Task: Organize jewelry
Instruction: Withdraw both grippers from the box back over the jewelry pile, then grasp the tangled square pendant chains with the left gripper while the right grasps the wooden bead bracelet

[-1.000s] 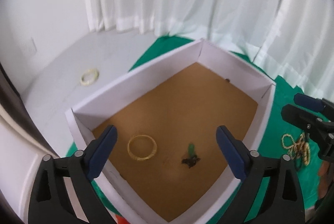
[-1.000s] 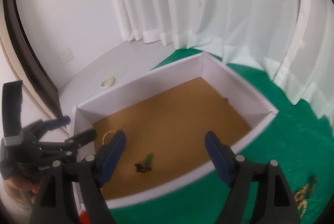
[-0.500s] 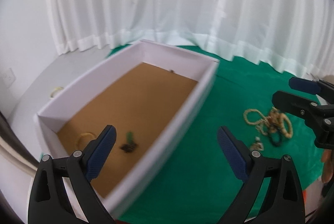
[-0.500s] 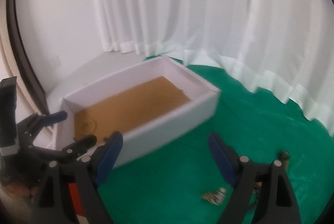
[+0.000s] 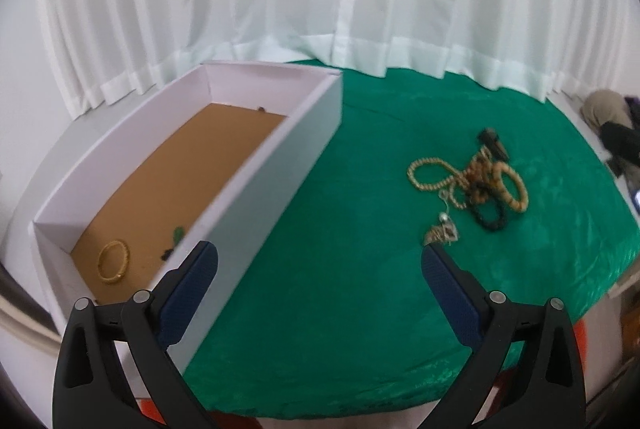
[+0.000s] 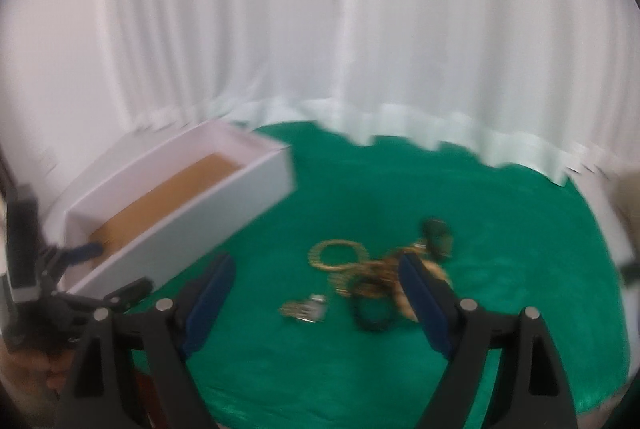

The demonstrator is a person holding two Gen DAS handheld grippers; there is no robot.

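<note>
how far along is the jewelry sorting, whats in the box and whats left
Early stage. Done: a gold bangle and a small dark-and-green piece lie in the white box. In hand: nothing; the left gripper and right gripper are both open and empty. Left: the tangled pile of beaded necklaces and a small silver piece on the green cloth.

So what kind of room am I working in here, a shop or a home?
Probably a home-like room or staged set, not a shop: floor-length white curtains close off the back, a green satin cloth covers the table, and a plain white cardboard box with a brown floor serves as the jewelry tray.
</note>
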